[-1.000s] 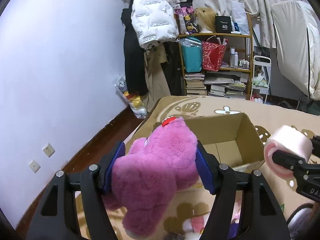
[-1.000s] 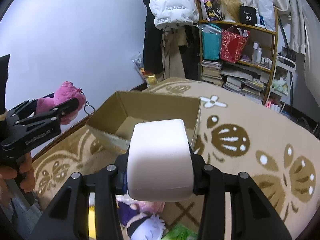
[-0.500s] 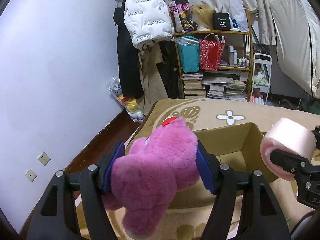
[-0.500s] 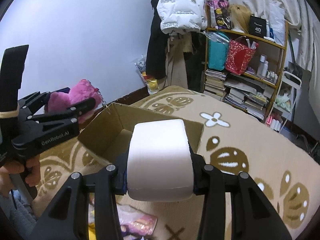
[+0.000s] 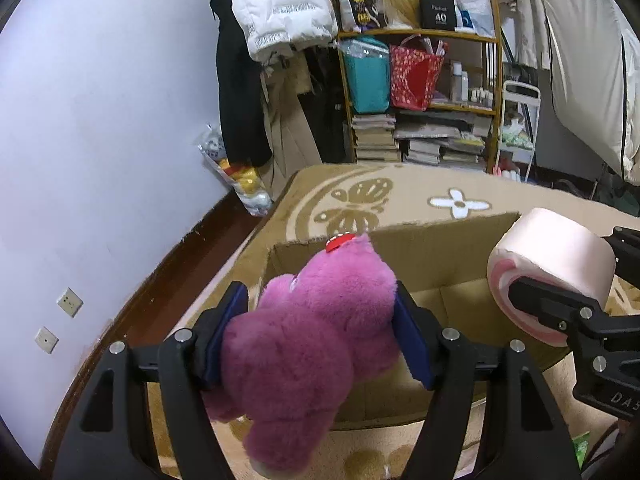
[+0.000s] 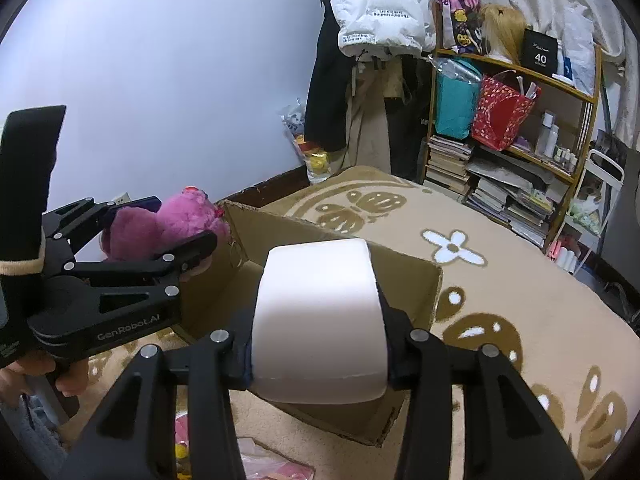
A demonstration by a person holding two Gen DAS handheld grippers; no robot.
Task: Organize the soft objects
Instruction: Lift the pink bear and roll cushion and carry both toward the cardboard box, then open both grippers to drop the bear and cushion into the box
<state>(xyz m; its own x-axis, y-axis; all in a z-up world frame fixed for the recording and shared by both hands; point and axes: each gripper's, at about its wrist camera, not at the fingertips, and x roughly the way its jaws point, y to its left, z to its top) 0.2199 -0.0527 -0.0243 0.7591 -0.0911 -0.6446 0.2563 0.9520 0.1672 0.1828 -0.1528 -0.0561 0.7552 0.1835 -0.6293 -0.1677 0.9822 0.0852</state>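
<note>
My left gripper [image 5: 320, 304] is shut on a magenta plush toy [image 5: 312, 344], whose body fills the gap between the blue pads. It hangs over the near left part of an open cardboard box [image 5: 444, 248] on the carpet. In the right wrist view the same plush toy [image 6: 160, 228] shows at the left, beside the box's left corner. My right gripper [image 6: 318, 316] is shut on a pale, soft roll [image 6: 320, 320], held above the box [image 6: 400, 276] opening. From the left wrist view the roll [image 5: 556, 264] has a pink end face.
A beige patterned carpet [image 6: 500, 292] covers the floor. At the back stand a shelf [image 5: 424, 92] with books and bags and hanging coats [image 5: 276, 12]. A white wall [image 5: 100, 120] runs along the left. Loose items [image 6: 272, 464] lie near me. A hand [image 6: 24, 372] holds the left gripper.
Both grippers have moved forward and a little down toward the box. The plush toy and the roll now hang over the box instead of short of it. Both grips are unchanged.
</note>
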